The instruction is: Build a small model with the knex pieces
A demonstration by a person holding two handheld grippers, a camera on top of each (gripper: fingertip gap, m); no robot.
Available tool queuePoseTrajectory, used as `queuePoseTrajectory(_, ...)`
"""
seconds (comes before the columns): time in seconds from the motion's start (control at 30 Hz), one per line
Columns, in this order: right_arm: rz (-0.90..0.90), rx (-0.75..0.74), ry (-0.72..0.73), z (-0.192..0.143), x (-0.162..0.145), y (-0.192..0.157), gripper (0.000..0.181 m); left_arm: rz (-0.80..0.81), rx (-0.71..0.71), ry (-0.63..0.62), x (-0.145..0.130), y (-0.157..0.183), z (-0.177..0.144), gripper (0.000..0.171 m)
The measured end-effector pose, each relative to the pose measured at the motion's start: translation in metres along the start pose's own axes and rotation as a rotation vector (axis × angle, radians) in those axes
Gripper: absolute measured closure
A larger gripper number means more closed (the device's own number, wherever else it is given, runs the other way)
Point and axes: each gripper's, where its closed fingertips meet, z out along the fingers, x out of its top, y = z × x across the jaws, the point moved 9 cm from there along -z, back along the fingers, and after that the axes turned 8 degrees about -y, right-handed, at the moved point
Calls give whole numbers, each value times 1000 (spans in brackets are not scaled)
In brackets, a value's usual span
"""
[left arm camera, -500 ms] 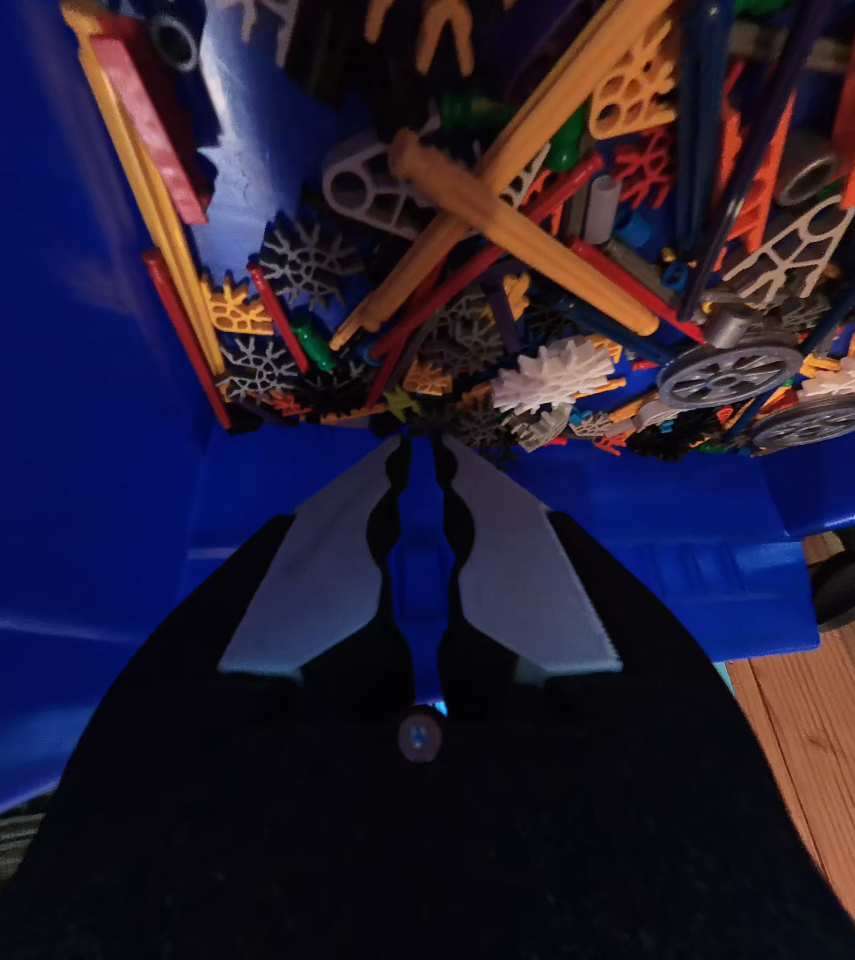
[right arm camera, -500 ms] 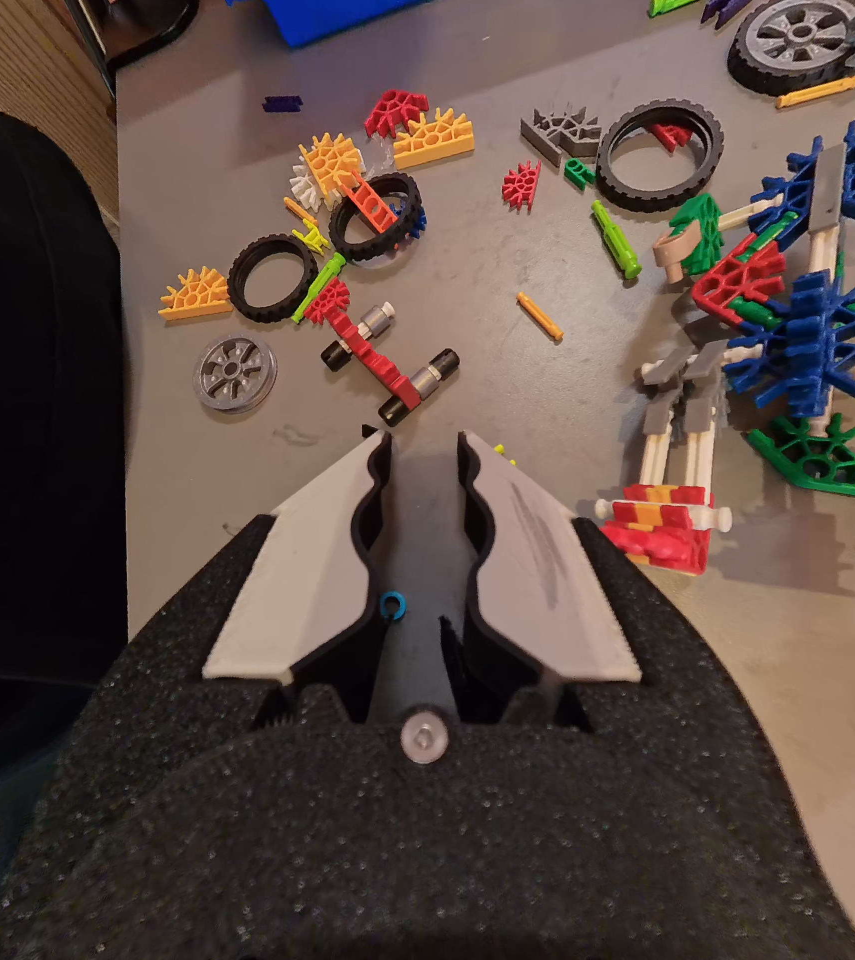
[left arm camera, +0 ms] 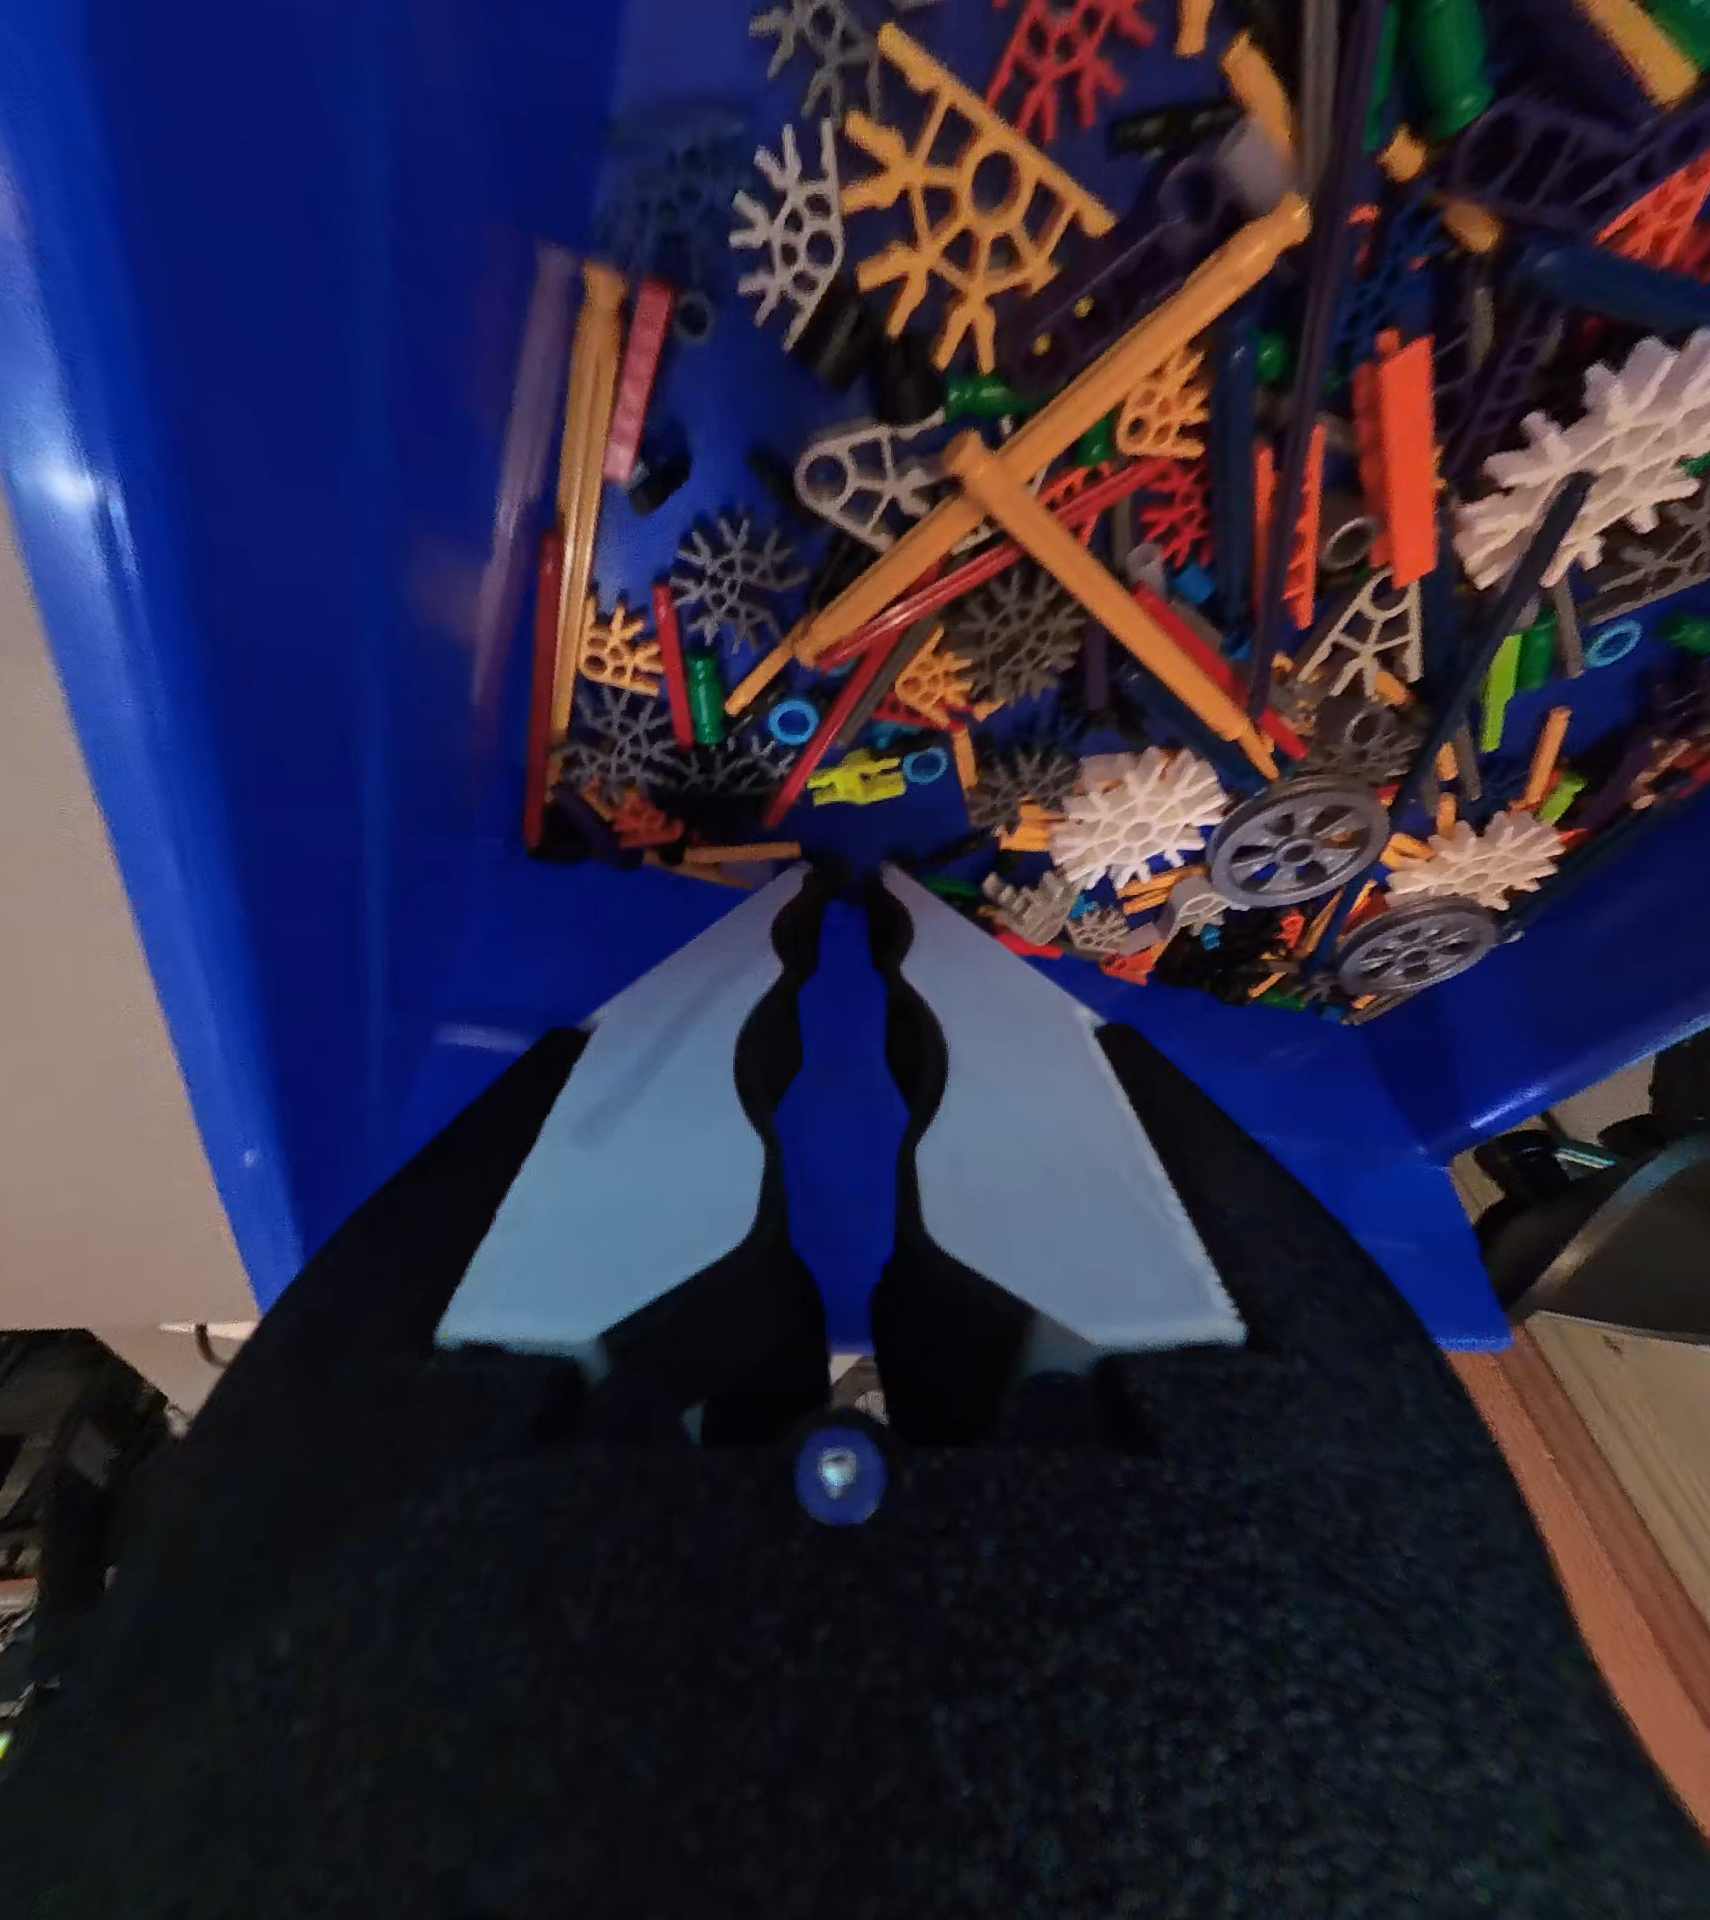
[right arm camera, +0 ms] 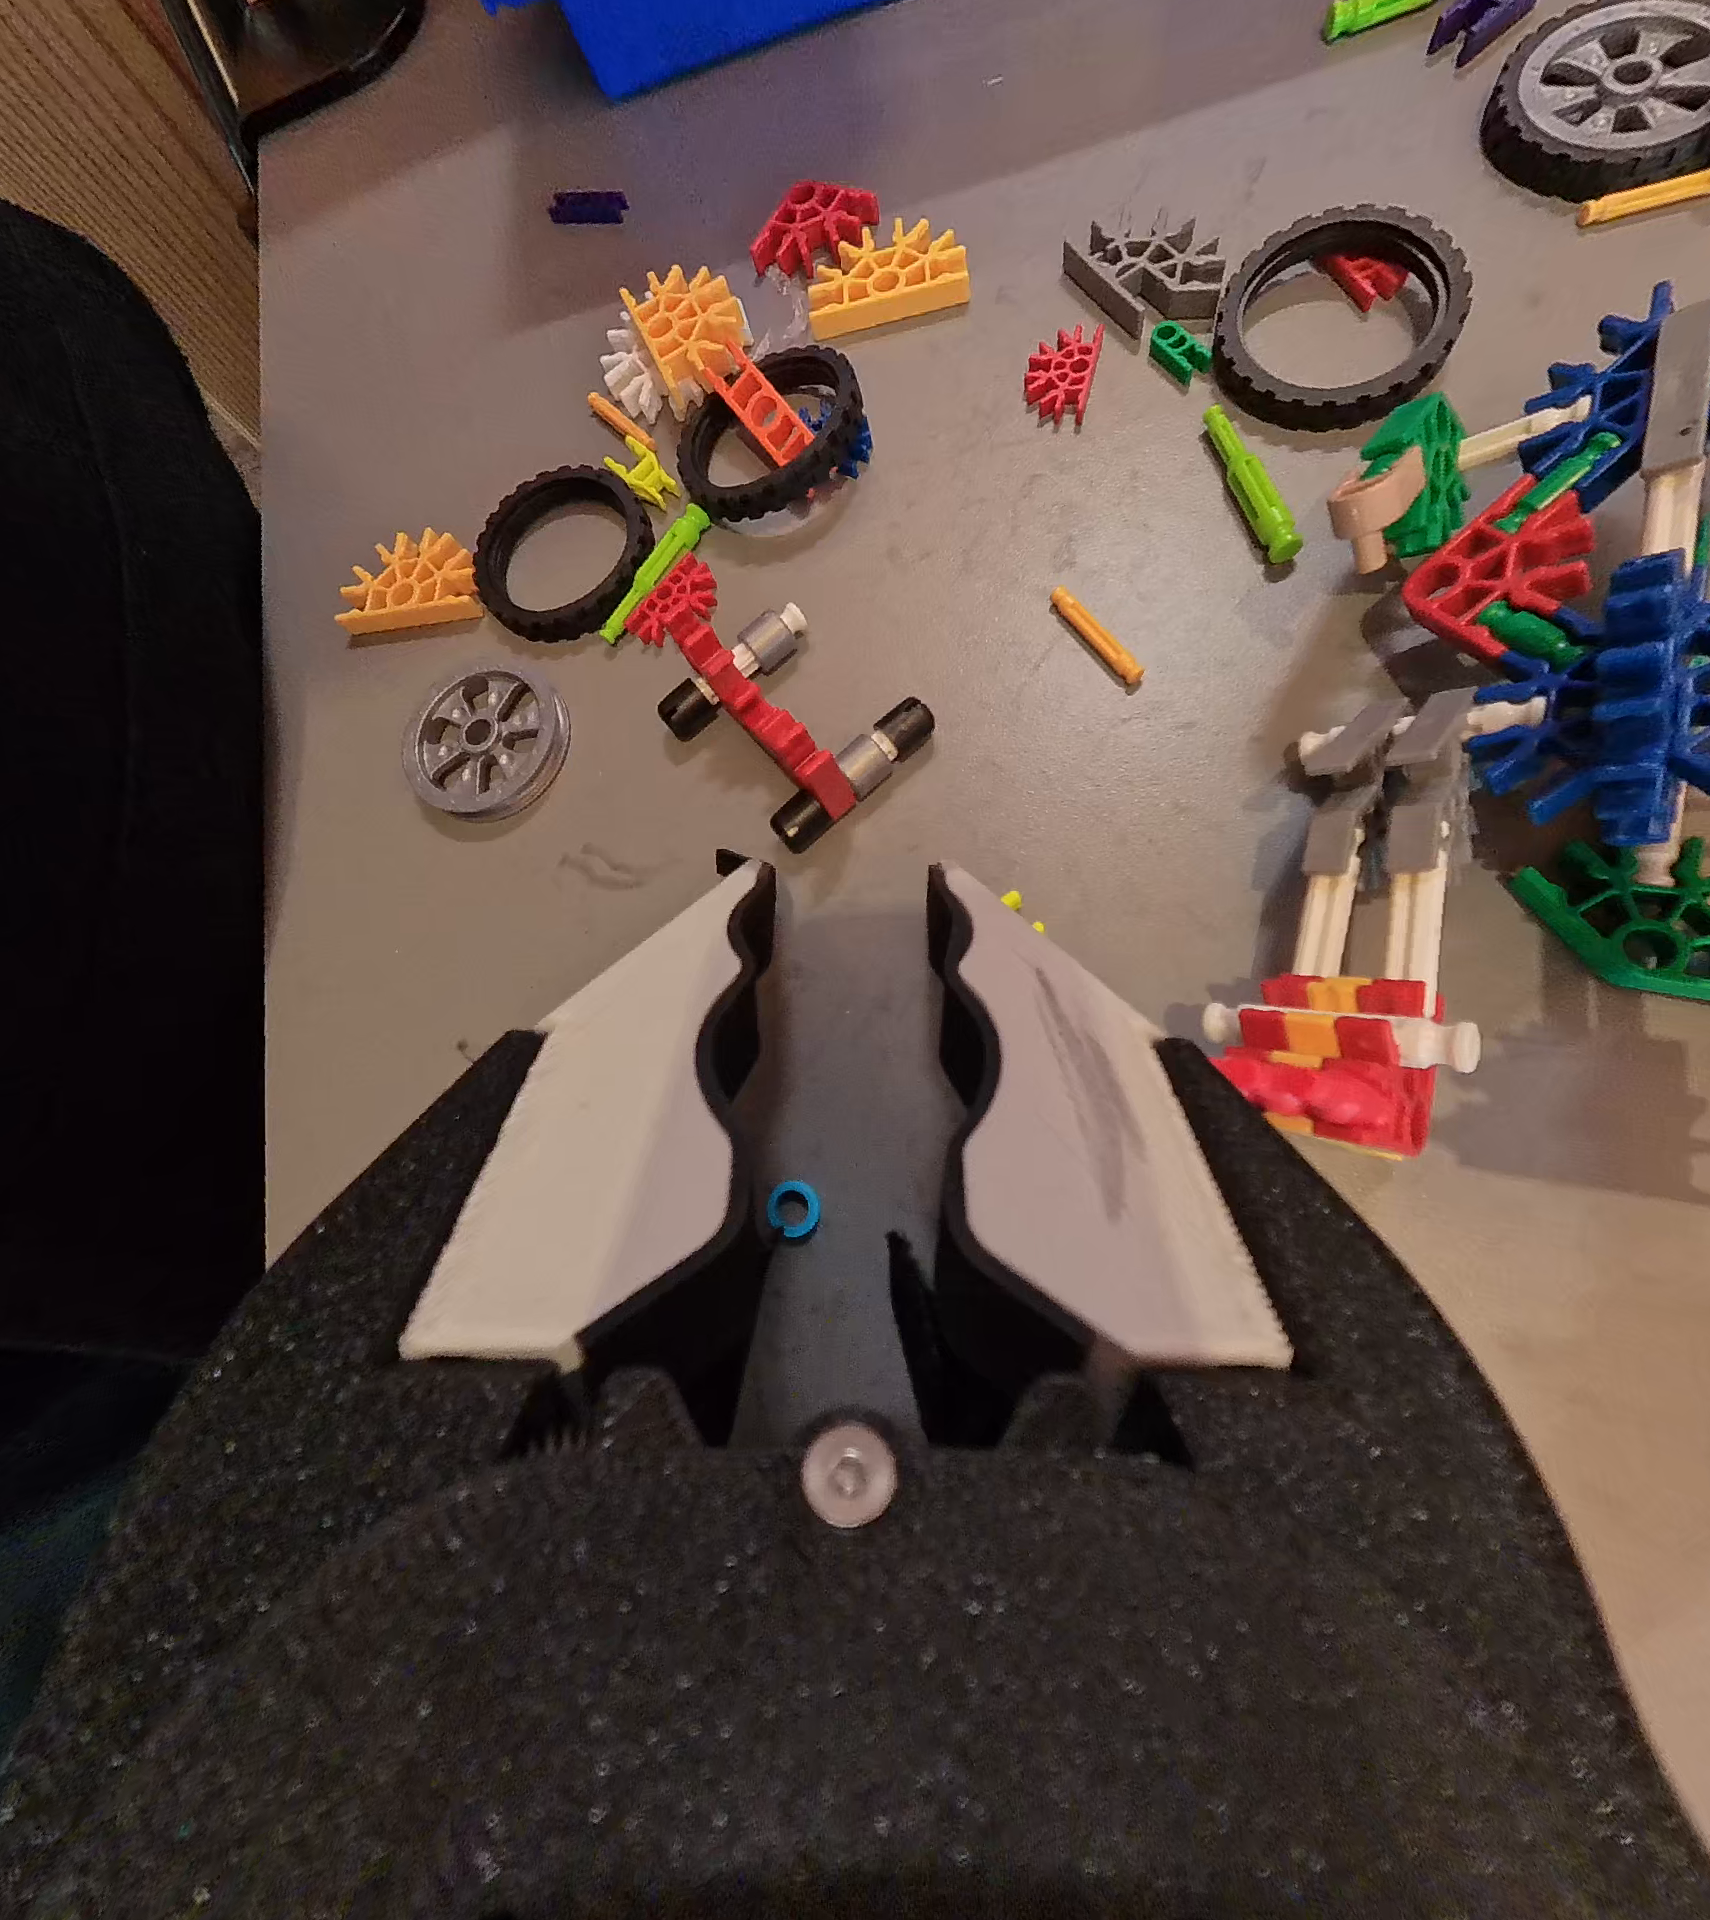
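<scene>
My left gripper (left arm camera: 840, 883) is shut on the near rim of a blue plastic bin (left arm camera: 311, 623), with the rim running between its fingers. The bin holds a jumble of construction-toy rods, connectors and wheels, among them a yellow rod (left arm camera: 1090, 561), a white snowflake connector (left arm camera: 1137, 816) and a grey wheel hub (left arm camera: 1298, 847), heaped against its lower side. My right gripper (right arm camera: 851, 883) is open and empty above the grey table (right arm camera: 1038, 779). Just ahead of its tips lies a red connector strip with two grey-and-black rods (right arm camera: 778, 717). A small blue ring (right arm camera: 794, 1210) lies on the table between its fingers.
Loose pieces lie ahead left: black tyres (right arm camera: 560, 566), a grey hub (right arm camera: 484, 740), yellow and red connectors. A built model of blue, green and red connectors (right arm camera: 1651, 696) with a red block foot (right arm camera: 1334, 1060) stands at right. A blue bin corner (right arm camera: 705, 42) shows at the far edge. The tips of one gripper are about 45 cm away from the tips of the other.
The left view has swung: more of the bin's inside and pieces show, and a pale wall and dark clutter now appear to the left. The right gripper has stayed put.
</scene>
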Motion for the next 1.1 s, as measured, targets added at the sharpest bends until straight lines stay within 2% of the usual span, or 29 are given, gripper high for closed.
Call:
queuePoseTrajectory(0.23, -5, -4, 0, 0, 0, 0, 151, 57, 43, -157, -2, 9, 19, 158)
queuePoseTrajectory(0.5, -16, -19, -1, 0, 0, -2, 151, 40, 123, -274, 5, 9, 37, 154)
queuePoseTrajectory(0.57, -18, -22, -2, 0, 0, -2, 151, 27, 132, -289, 6, 9, 38, 156)
queuePoseTrajectory(0.6, -18, -23, -1, 0, 0, -2, 151, 28, 126, -283, 6, 10, 38, 166)
queuePoseTrajectory(0.63, -18, -22, -1, 0, 0, -2, 151, 23, 129, -278, 5, 10, 38, 166)
queuePoseTrajectory(0.73, -14, -15, -1, 0, 0, -1, 151, 9, 126, -229, 2, 9, 37, 165)
queuePoseTrajectory(0.9, -15, -10, 0, 0, 0, -2, 150, -46, 69, -63, 0, 11, 23, 165)
queuePoseTrajectory(1.1, -19, -9, 0, 0, 0, -2, 149, -114, -76, 325, -10, 18, -12, 165)
